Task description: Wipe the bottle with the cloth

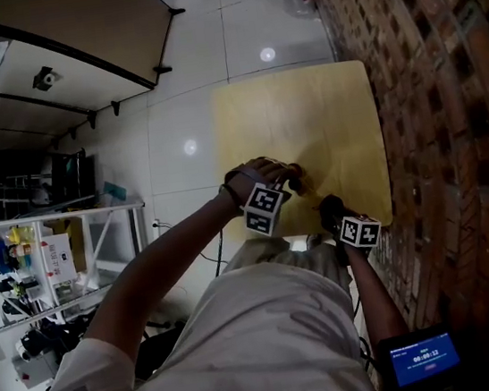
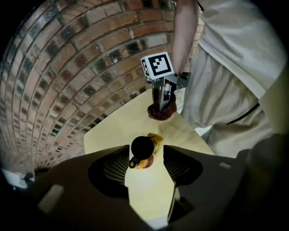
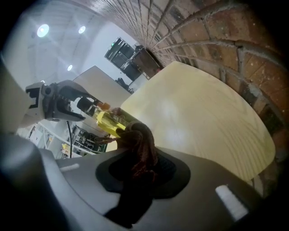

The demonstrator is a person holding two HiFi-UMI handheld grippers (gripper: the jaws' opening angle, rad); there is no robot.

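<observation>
A small bottle (image 2: 145, 153) with a black cap, yellow label and orange contents stands on the pale wooden table (image 2: 131, 131). Its top sits between the jaws of my left gripper (image 2: 145, 166), which are open, with a gap showing on the right side. In the right gripper view the bottle (image 3: 107, 120) appears tilted, with the left gripper (image 3: 67, 106) at its cap. My right gripper (image 3: 140, 168) is shut on a dark red-brown cloth (image 3: 141, 143). The cloth (image 2: 161, 112) rests bunched on the table just beyond the bottle. In the head view both grippers (image 1: 289, 180) (image 1: 332, 214) work at the table's near edge.
A brick wall (image 1: 426, 74) runs along the table's right side. The table (image 1: 306, 118) stretches away from me over a white tiled floor. A large white board (image 1: 70, 43) and a cluttered shelf (image 1: 29, 265) stand at the left. A lit screen (image 1: 423, 360) sits at lower right.
</observation>
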